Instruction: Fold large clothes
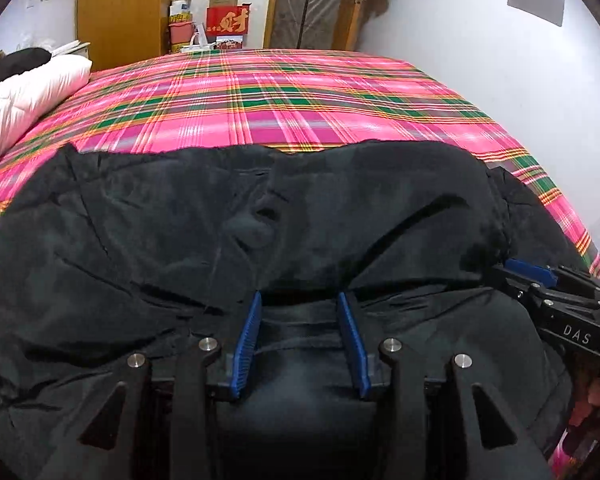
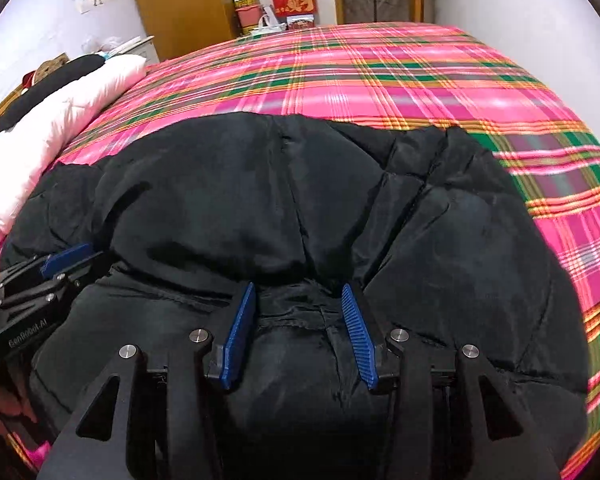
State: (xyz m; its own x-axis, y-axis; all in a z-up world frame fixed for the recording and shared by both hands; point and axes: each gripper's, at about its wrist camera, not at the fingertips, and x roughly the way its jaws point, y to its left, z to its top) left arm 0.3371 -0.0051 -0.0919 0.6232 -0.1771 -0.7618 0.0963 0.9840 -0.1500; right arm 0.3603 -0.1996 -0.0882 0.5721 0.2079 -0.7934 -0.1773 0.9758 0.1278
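Black padded coat [image 1: 172, 216] lay on plaid bed [image 1: 300, 96]. Left tongs [image 1: 302, 298] and right tongs [image 2: 298, 290] both gaped wide, tips against near fold.

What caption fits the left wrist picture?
Left gripper and right gripper, jaws open, on puffy black jacket atop pink plaid bedsheet.

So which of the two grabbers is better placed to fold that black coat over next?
Neither clearly. The left gripper and right gripper both sit open at the near fold of the black coat, side by side. Probably both lift together; the right is nearer the coat's right edge on the plaid bedspread.
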